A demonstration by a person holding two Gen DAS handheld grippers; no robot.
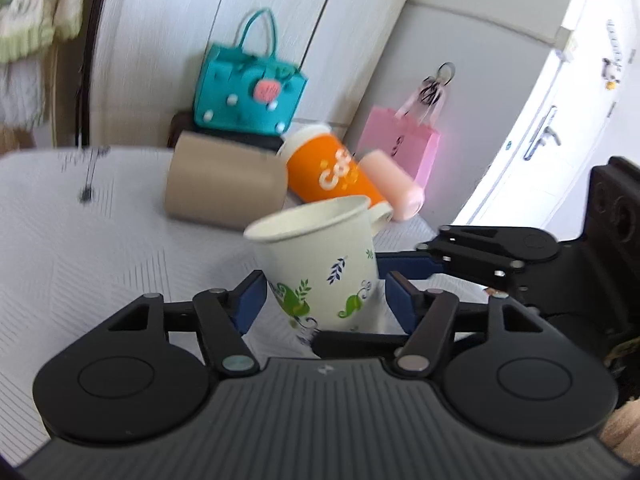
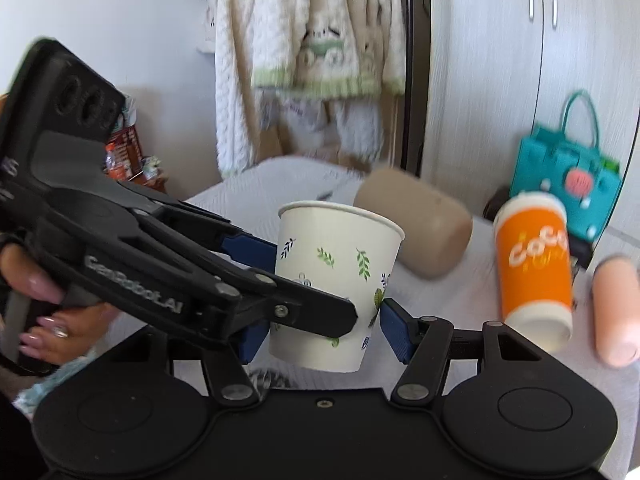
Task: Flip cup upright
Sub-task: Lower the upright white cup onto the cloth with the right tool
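Observation:
A white paper cup with green leaf print (image 1: 320, 264) (image 2: 336, 276) is held above the white table, mouth up and slightly tilted. My left gripper (image 1: 326, 292) has its blue pads on both sides of the cup's lower body; it enters the right wrist view from the left (image 2: 312, 280). My right gripper (image 2: 320, 332) also brackets the cup near its base, blue pads against its sides. It shows at the right in the left wrist view (image 1: 404, 264). Both seem to grip the cup.
On the white table (image 1: 80, 248) lie a beige cylinder (image 1: 224, 184), an orange cup with a white lid (image 1: 332, 168) and a peach tube (image 1: 394, 184). A teal handbag (image 1: 248, 84) and pink bag (image 1: 400, 140) stand behind. A robe (image 2: 308, 40) hangs by the cupboard.

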